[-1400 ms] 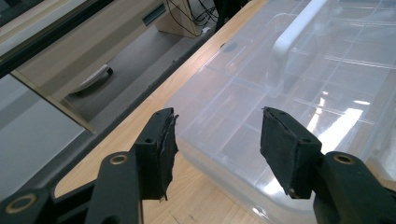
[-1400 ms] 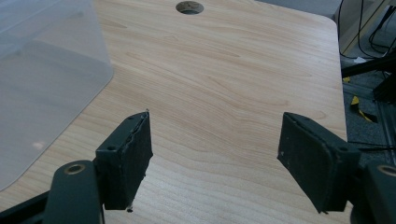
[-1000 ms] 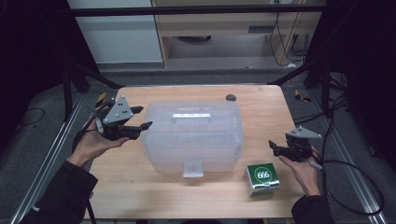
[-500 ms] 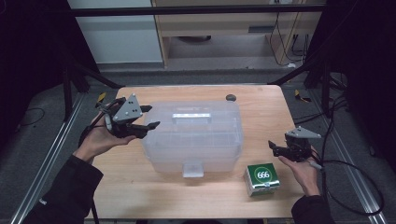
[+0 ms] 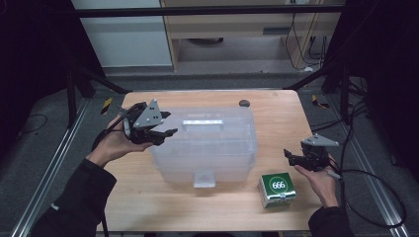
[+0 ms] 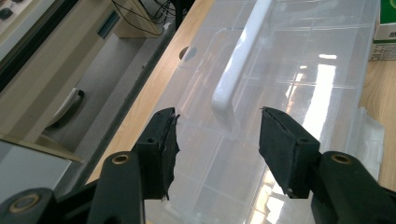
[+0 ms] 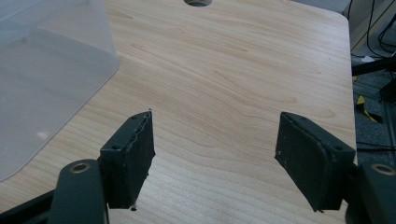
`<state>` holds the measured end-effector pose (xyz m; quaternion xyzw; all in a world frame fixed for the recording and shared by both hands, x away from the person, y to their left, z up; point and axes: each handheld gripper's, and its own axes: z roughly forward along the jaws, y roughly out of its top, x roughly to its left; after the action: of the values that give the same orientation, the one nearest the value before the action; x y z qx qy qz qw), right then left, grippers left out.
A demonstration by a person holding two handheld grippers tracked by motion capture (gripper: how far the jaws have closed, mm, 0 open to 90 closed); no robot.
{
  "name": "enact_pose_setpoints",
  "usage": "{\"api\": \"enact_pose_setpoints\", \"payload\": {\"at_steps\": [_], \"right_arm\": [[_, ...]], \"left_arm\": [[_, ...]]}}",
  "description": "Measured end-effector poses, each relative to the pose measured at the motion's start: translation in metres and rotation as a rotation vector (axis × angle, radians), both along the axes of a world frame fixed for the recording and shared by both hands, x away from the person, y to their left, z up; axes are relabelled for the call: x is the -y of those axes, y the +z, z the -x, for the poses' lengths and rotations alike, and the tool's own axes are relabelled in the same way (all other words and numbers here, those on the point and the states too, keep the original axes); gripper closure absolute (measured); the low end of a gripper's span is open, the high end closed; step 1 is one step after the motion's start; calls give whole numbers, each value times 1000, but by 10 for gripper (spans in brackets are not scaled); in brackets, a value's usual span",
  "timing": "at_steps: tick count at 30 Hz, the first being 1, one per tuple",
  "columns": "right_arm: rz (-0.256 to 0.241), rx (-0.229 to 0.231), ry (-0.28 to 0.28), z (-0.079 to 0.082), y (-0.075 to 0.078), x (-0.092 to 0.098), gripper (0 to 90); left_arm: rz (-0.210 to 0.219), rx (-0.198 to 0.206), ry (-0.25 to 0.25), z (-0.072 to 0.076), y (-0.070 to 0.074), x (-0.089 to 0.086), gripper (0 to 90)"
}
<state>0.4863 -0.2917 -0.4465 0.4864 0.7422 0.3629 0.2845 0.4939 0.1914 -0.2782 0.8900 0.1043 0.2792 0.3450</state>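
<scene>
**Reaching for the handle on the bin lid**

Nearest to me, at the near right of the table (image 5: 148, 207), stands a small green carton (image 5: 277, 188) with "666" printed on top. It is closed, so I cannot tell what is inside. It stands just beside the near right corner of the bin (image 5: 207, 148), and I cannot tell if they touch.

My right gripper (image 5: 296, 159) hovers to the right of the bin, a little farther than the carton, with its jaws wide apart and nothing between them. In the right gripper view I see bare wood under the jaws and the bin wall (image 7: 42, 79) at the left.

The bin stands in the middle of the table. It is clear plastic, its lid is on, and the near latch (image 5: 203, 178) seems down. I see nothing inside it.

My left gripper (image 5: 167, 124) is at the left end of the lid, jaws apart. In the left gripper view the white handle (image 6: 236, 70) lies flat between them, a little ahead. I think the good way is to keep the jaws centred on the handle end, go forward slowly, and close only when both pads are past its sides, so they do not slip on the smooth lid.

Beyond the bin, a round hole (image 5: 243, 103) is in the far edge of the table.
</scene>
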Motion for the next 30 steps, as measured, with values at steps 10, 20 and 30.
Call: {"api": "enact_pose_setpoints", "payload": {"at_steps": [10,20,30], "right_arm": [[1,-5,5,0,0,0,300],[2,-11,15,-1,-2,-1,314],[2,-13,16,-2,-2,-1,319]], "left_arm": [[-37,5,-22,-6,-3,14,475],[-59,12,-22,-14,-8,24,489],[-78,15,-36,-23,-12,33,482]]}}
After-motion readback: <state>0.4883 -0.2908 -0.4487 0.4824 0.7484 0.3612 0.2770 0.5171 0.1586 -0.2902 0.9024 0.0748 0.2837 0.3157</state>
